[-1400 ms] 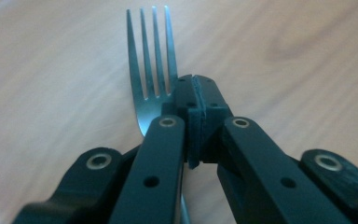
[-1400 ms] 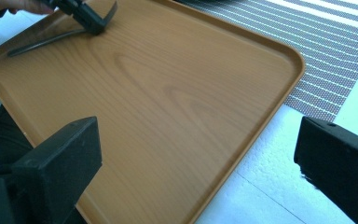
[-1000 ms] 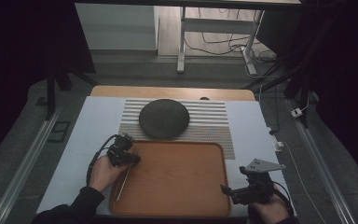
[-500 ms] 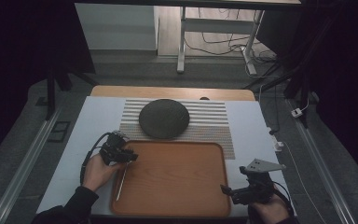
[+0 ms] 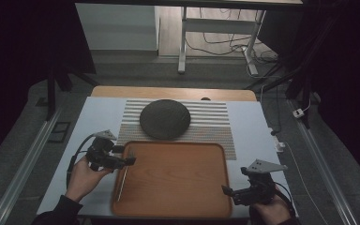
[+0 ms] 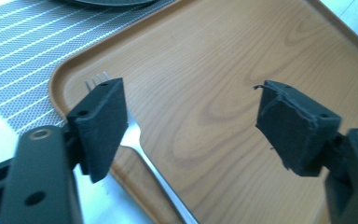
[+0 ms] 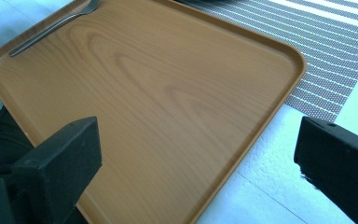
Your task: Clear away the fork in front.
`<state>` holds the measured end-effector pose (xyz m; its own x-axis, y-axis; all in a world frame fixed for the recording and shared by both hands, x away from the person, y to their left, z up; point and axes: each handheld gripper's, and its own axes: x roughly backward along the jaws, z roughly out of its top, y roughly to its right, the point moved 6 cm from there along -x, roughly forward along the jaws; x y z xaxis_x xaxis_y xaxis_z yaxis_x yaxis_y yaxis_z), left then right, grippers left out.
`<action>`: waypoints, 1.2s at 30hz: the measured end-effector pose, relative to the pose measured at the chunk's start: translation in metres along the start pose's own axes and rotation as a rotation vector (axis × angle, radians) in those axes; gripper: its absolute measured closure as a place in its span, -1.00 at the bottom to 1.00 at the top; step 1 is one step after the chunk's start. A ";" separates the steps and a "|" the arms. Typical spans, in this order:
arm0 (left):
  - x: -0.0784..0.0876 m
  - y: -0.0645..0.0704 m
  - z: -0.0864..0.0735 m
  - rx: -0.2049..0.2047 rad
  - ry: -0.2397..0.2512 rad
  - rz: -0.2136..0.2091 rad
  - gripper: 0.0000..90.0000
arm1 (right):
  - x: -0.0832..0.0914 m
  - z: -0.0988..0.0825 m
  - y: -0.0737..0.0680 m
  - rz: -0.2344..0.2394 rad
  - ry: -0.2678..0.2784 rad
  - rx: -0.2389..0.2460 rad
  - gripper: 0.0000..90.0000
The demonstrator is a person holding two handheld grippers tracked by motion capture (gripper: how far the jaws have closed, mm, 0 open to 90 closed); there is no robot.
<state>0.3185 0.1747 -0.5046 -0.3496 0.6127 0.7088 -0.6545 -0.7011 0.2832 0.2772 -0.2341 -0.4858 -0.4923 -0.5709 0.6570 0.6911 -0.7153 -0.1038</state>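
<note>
A metal fork [image 5: 123,180] lies along the left side of the wooden tray [image 5: 178,183], tines toward the far end. My left gripper [image 5: 130,161] hovers just above the fork's tine end. Its jaws have just been opening and now stand wide apart. In the left gripper view the fork [image 6: 137,140] rests on the tray [image 6: 223,70] below the left jaw, with nothing pressed between the pads of the left gripper [image 6: 191,102]. My right gripper [image 5: 226,190] is open at the tray's near right corner. In the right gripper view the right gripper [image 7: 200,149] is empty over the tray [image 7: 168,93], and the fork [image 7: 51,28] lies far off.
A dark round plate [image 5: 165,118] sits on a striped placemat [image 5: 215,124] behind the tray. The white table [image 5: 93,117] has bare room to the left and right of the mat. A cable trails from each gripper.
The left gripper's jaws went from shut to wide open, and the hand drew up and to the left. The fork stays on the tray. The right gripper has not moved.
</note>
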 end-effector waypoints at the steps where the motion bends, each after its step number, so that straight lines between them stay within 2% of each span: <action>1: 0.002 0.001 -0.002 0.002 0.004 0.001 -0.55 | 0.000 0.000 0.000 0.000 0.000 0.000 -0.98; 6: 0.014 0.003 -0.015 0.015 0.002 0.010 -0.69 | 0.000 0.000 0.000 0.000 -0.001 0.003 -0.98; 14: 0.036 0.010 -0.033 0.045 0.071 -0.002 -0.90 | 0.000 0.000 0.000 -0.001 0.000 0.002 -0.98; 19: 0.048 0.013 -0.046 0.054 0.095 0.015 -0.96 | 0.000 0.000 0.000 -0.003 0.000 0.000 -0.98; 29: 0.062 0.011 -0.074 0.085 0.112 0.051 -1.00 | 0.000 0.000 0.000 -0.004 0.000 -0.001 -0.98; 36: 0.068 0.007 -0.093 0.114 0.095 0.072 -1.00 | 0.000 0.000 0.000 -0.004 -0.002 -0.002 -0.98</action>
<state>0.2283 0.2455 -0.5143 -0.4580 0.5875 0.6672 -0.5471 -0.7778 0.3094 0.2771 -0.2343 -0.4857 -0.4944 -0.5670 0.6589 0.6878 -0.7187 -0.1024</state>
